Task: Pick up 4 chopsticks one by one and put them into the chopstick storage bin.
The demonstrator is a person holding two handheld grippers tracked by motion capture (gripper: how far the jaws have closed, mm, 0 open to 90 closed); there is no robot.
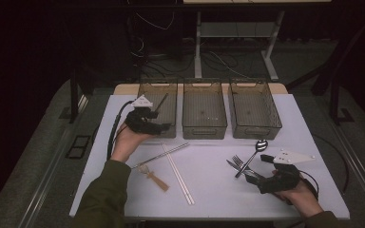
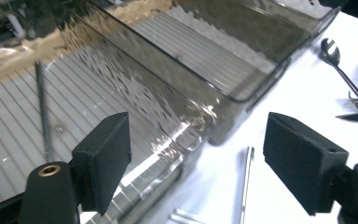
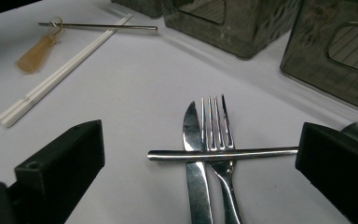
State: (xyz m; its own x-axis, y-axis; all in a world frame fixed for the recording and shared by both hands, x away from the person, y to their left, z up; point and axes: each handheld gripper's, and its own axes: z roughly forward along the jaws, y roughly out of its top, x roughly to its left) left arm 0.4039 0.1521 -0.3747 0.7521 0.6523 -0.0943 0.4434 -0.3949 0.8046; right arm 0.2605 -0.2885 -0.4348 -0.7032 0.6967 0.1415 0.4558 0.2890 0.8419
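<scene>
My left gripper [image 1: 163,126] hovers at the front right corner of the left translucent bin [image 1: 145,90]. In the left gripper view it [image 2: 198,140] stands open over the bin's wall [image 2: 168,126], with nothing between the jaws. A dark thin rod [image 2: 42,107] lies inside that bin. My right gripper [image 1: 253,174] rests low on the table, open [image 3: 203,142]. Just in front of it the spoon's handle [image 3: 242,153] lies across a knife [image 3: 192,126] and a fork [image 3: 216,116]. The pads do not touch the cutlery.
Two more translucent bins [image 1: 204,124] [image 1: 255,128] stand in a row at the back. A pair of white chopsticks [image 1: 178,173], a metal straw [image 1: 161,156] and a small tan-handled brush [image 1: 156,179] lie on the white mat between my hands.
</scene>
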